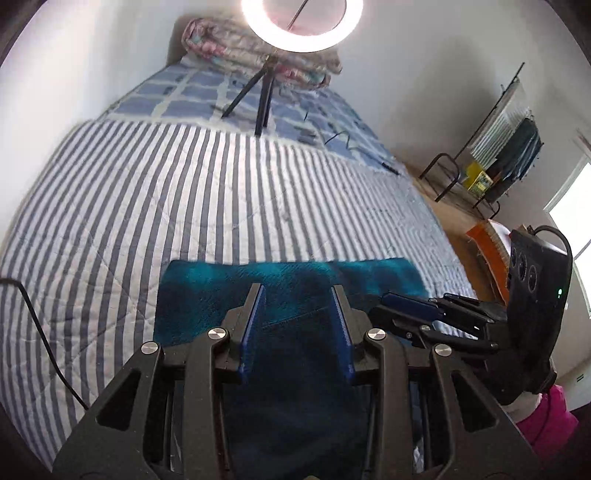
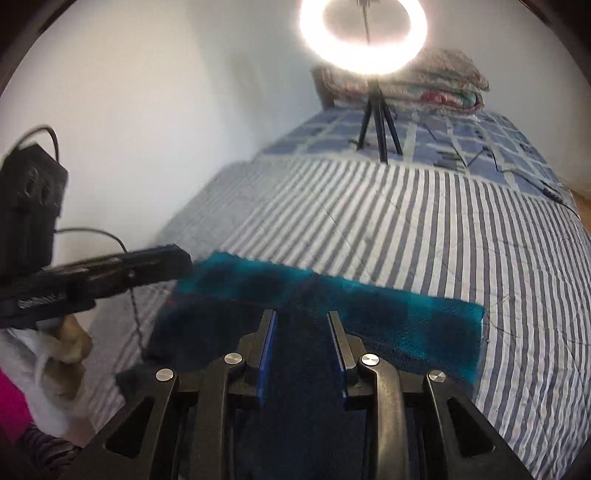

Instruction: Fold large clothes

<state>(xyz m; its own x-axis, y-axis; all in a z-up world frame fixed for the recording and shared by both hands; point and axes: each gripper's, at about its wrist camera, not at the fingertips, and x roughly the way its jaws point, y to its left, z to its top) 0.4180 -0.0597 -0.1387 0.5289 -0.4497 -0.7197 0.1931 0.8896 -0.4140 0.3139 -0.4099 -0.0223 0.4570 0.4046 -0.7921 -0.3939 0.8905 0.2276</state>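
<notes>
The teal-and-navy fleece garment (image 1: 280,295) is seen laid flat on the blue-and-white striped quilt (image 1: 184,206) of the bed, near its front edge. The left gripper (image 1: 299,295) is held above it with fingers (image 1: 255,314) parted and nothing between them; the right gripper (image 2: 301,321) hangs likewise released and empty over the same cloth. The next fold is probably best started by pinching two matching corners (one per gripper) and keeping the edge taut, so that the layers are aligned. One garment, two grippers, one ring light on a black tripod (image 2: 364,33) and one folded floral blanket (image 2: 424,85) are counted.
</notes>
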